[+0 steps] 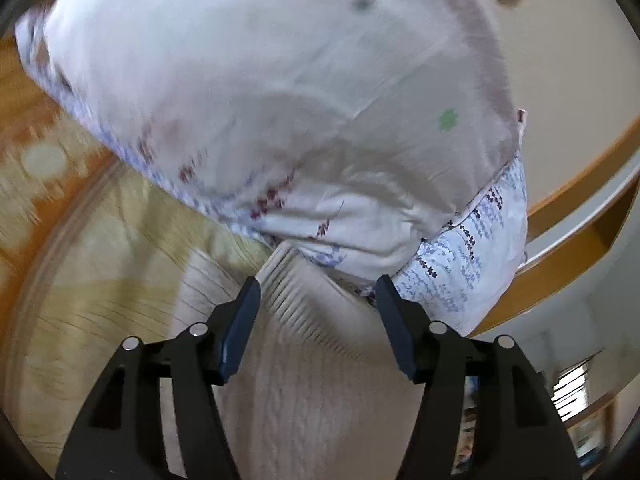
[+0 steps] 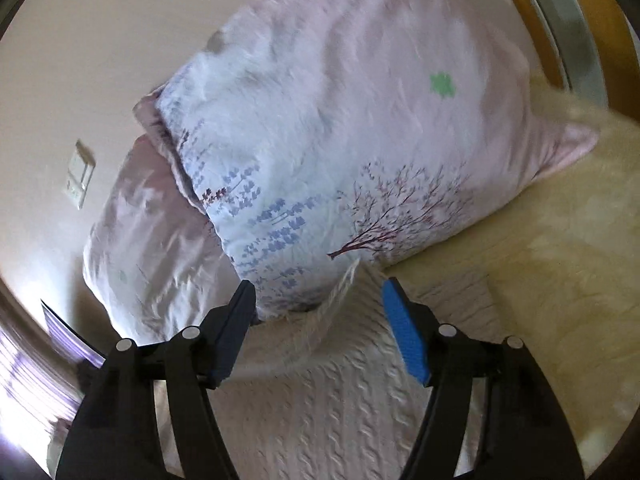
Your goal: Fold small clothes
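Observation:
A cream cable-knit garment (image 1: 304, 360) lies on the bed below both grippers. In the left wrist view its ribbed edge rises into a raised fold between the open fingers of my left gripper (image 1: 318, 292). In the right wrist view the same knit (image 2: 320, 400) has a corner standing up between the open fingers of my right gripper (image 2: 318, 288). Neither gripper pinches the cloth. Both point toward the pillows at the head of the bed.
A large floral pillow (image 1: 280, 100) (image 2: 340, 140) fills the space just ahead, with a second pinkish pillow (image 2: 152, 240) beside it. A yellow-cream bedspread (image 1: 100, 260) (image 2: 560, 260) lies under the knit. A wooden headboard (image 1: 580, 168) and wall stand behind.

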`<state>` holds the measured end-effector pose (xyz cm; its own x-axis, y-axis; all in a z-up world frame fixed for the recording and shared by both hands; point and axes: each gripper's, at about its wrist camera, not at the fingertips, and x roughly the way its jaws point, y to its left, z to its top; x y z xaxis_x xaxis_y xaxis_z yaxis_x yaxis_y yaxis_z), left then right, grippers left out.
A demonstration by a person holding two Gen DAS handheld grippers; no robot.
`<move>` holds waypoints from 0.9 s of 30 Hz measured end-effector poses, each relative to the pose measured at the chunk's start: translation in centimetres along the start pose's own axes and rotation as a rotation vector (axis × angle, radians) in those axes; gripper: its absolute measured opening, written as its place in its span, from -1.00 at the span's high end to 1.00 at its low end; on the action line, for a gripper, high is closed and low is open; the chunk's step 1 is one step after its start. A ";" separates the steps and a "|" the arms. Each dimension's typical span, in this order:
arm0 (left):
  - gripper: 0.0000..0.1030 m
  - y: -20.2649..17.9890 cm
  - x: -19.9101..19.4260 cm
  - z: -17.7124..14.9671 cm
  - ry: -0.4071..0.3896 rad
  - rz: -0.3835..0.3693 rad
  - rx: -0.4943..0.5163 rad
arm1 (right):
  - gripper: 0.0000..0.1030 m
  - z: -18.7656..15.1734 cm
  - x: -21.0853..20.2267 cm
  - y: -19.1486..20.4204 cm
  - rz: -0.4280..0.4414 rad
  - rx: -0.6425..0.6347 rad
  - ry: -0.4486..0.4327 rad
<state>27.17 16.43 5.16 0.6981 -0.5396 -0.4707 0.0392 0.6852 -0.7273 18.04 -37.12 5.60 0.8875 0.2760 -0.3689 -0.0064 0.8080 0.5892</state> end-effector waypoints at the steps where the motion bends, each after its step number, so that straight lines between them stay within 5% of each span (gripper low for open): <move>1: -0.17 -0.2 -0.5 0.0 -0.003 0.013 0.021 | -0.31 -0.2 -0.4 -0.2 -0.017 -0.016 0.004; 4: -0.17 -0.4 -1.7 -0.6 0.015 0.055 0.086 | -0.24 -1.0 -1.1 -1.2 -0.066 -0.048 0.033; 8: -0.16 -0.8 -1.9 -2.3 0.073 0.119 0.183 | 0.09 -2.3 -1.3 -2.3 -0.120 -0.094 0.094; 15: -0.05 -0.7 -0.5 -5.5 0.175 0.202 0.274 | 0.19 -4.6 -1.1 -3.9 -0.219 -0.161 0.183; 21: 0.50 0.6 0.1 -6.5 0.217 0.219 0.248 | 0.75 -6.0 -1.1 -4.1 -0.235 -0.204 0.226; 22: 0.67 0.7 0.1 -6.6 0.221 0.218 0.247 | 0.76 -6.0 -1.3 -4.1 -0.231 -0.202 0.222; 27: 0.85 1.0 -0.4 -6.5 0.228 0.205 0.227 | 0.79 -6.1 -2.3 -4.0 -0.219 -0.180 0.197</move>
<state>22.24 14.14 1.35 0.5317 -0.4575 -0.7127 0.0908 0.8675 -0.4891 13.19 -37.85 -0.28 0.7707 0.1672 -0.6148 0.0776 0.9331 0.3511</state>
